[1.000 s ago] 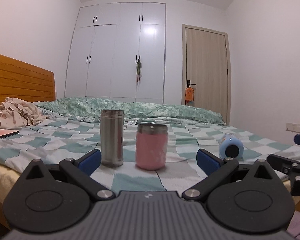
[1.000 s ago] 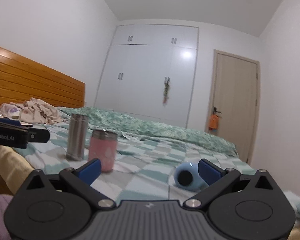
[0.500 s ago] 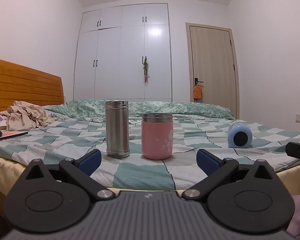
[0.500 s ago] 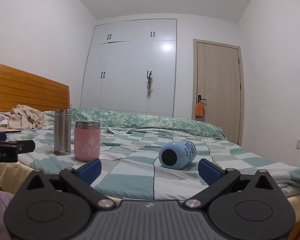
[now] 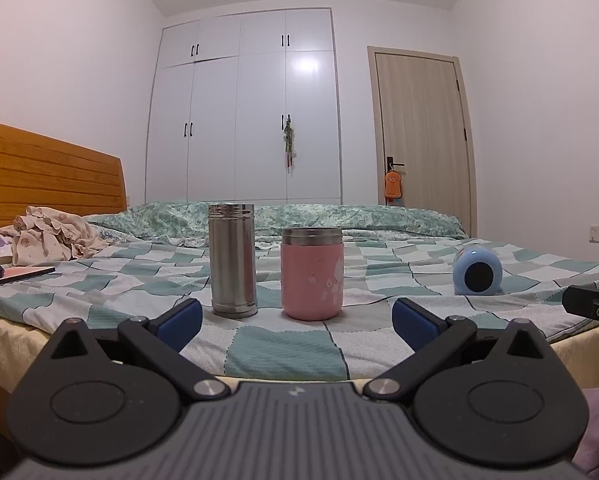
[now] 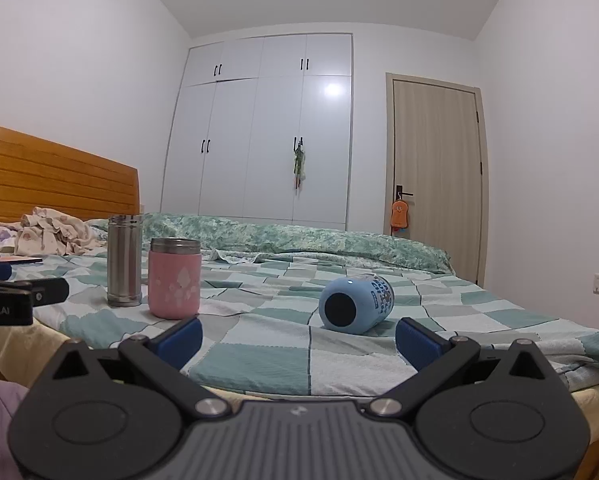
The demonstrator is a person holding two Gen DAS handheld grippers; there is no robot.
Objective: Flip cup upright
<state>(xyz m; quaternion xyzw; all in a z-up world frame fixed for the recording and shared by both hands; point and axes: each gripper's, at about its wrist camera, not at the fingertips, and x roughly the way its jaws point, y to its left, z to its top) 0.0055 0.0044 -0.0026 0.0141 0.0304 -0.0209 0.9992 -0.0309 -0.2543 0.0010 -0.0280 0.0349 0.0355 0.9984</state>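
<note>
A light blue cup lies on its side on the checked bedspread, its dark round end facing me. It also shows in the left wrist view at the right. A steel flask and a pink cup stand upright side by side; both also show in the right wrist view, the steel flask and the pink cup. My right gripper is open and empty, just short of the blue cup. My left gripper is open and empty in front of the pink cup.
Crumpled clothes and a flat book with a dark round object lie at the left by the wooden headboard. A folded green quilt runs along the far side. White wardrobe and door stand behind.
Both grippers have dropped lower and levelled out, so the bed looks flatter. The right gripper has swung to face the blue cup, which sits nearer the middle of its view. No object moved.
</note>
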